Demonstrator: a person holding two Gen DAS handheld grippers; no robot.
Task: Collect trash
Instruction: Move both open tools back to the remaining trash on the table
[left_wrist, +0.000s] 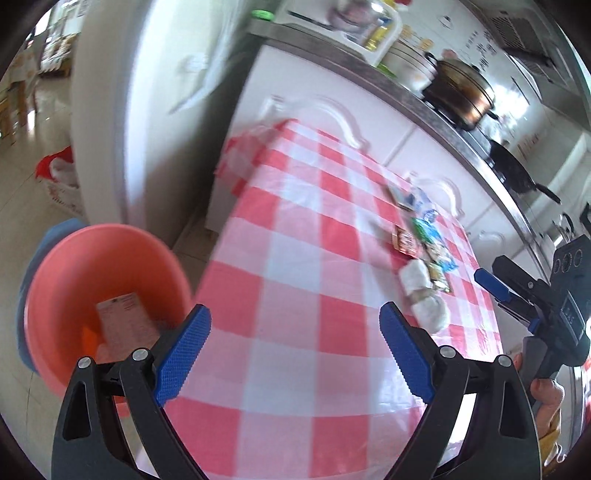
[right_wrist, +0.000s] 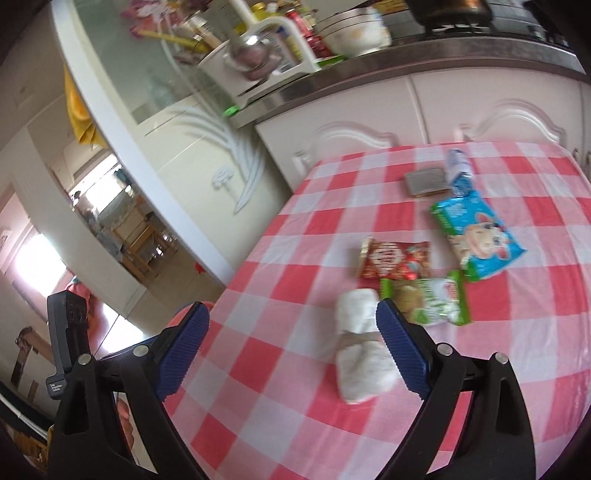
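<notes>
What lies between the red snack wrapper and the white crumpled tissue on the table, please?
Only bare checked tablecloth: the right wrist view shows a narrow gap between the red wrapper and the tissue.

Left wrist: you look down over the table's left edge.
Right wrist: nearer the wrappers.
Shared: checked tablecloth (left_wrist: 295, 258) (right_wrist: 295, 369).

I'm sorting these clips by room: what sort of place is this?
Most likely a home kitchen: a grey worktop over white panelled cabinet doors, a brown cooking pot and a black frying pan on the stove.
</notes>
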